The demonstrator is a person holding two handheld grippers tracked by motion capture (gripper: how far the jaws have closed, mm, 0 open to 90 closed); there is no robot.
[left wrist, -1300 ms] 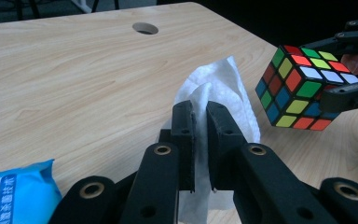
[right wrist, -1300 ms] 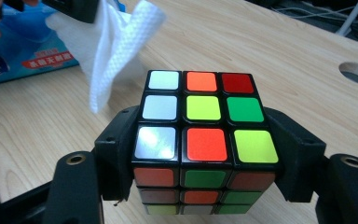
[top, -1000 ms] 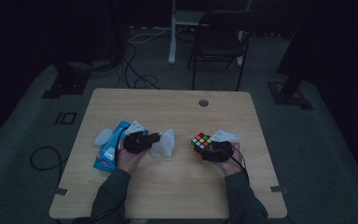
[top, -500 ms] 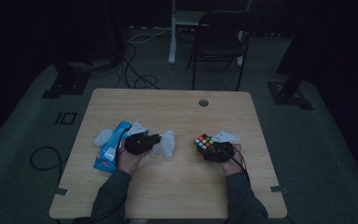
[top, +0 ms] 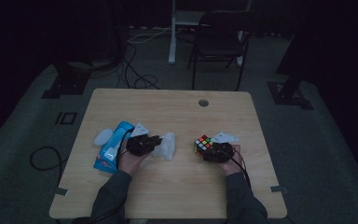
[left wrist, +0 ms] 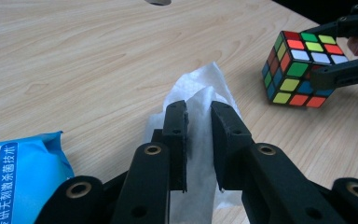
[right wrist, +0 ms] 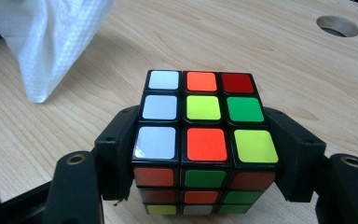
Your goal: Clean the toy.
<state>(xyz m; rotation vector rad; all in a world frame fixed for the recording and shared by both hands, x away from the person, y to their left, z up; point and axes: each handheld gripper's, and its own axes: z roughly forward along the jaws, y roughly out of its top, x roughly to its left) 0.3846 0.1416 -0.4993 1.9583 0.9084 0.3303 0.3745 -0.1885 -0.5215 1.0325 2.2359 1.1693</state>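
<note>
A white wipe (left wrist: 200, 84) lies crumpled on the wooden table (top: 177, 116), and part of it rises between the jaws of my left gripper (left wrist: 198, 109). Those jaws have just been opening and stand a little apart around the wipe, not pressing it. In the high view the left gripper (top: 157, 140) points right at the wipe (top: 167, 145). My right gripper (right wrist: 205, 140) is shut on a scrambled colour cube (right wrist: 205, 107), one jaw on each side. The cube (top: 203, 143) sits right of the wipe, just above the table.
A blue pack of wipes (top: 114, 148) lies left of my left hand, with a small white wad (top: 102, 136) beside it. A round cable hole (top: 203, 102) marks the far middle of the table. A chair (top: 219, 42) and cables stand beyond the table's far edge.
</note>
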